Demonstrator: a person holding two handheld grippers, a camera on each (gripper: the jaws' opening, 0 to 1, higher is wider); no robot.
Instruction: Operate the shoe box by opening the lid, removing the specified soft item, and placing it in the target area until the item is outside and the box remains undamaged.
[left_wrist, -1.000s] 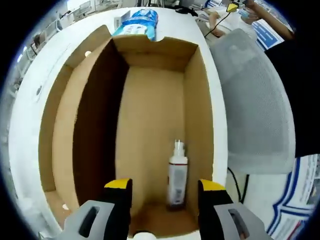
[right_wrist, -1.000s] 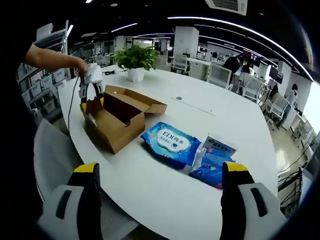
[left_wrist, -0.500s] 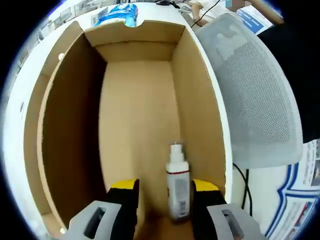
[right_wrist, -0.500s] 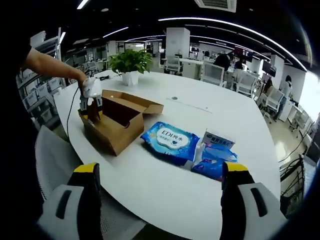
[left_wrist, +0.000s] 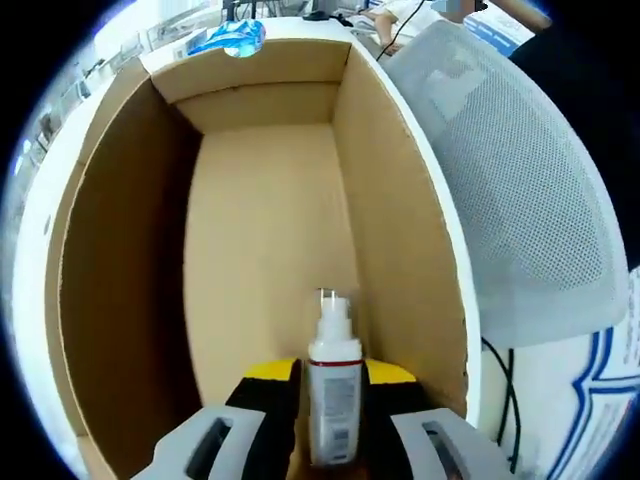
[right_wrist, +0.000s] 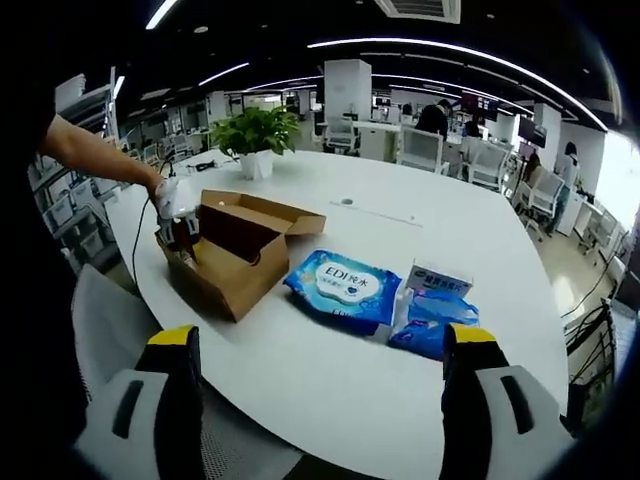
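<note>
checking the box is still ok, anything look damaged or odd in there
Nothing stands out. The shoe box looks intact, its walls straight and lid folded open. The left claw brackets a small white bottle standing upright inside; the right claw hangs open, clear of the box.

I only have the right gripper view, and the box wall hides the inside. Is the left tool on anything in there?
Observer: Yes. The left tool has its jaws tight on either side of a white pump bottle.
Operator: Where in the box is that?
Observer: In the left gripper view it sits close to the right-hand wall of the cardboard box.
Operator: Anything else inside?
Observer: Nothing else that I can see; the rest of the floor is bare cardboard.
</note>
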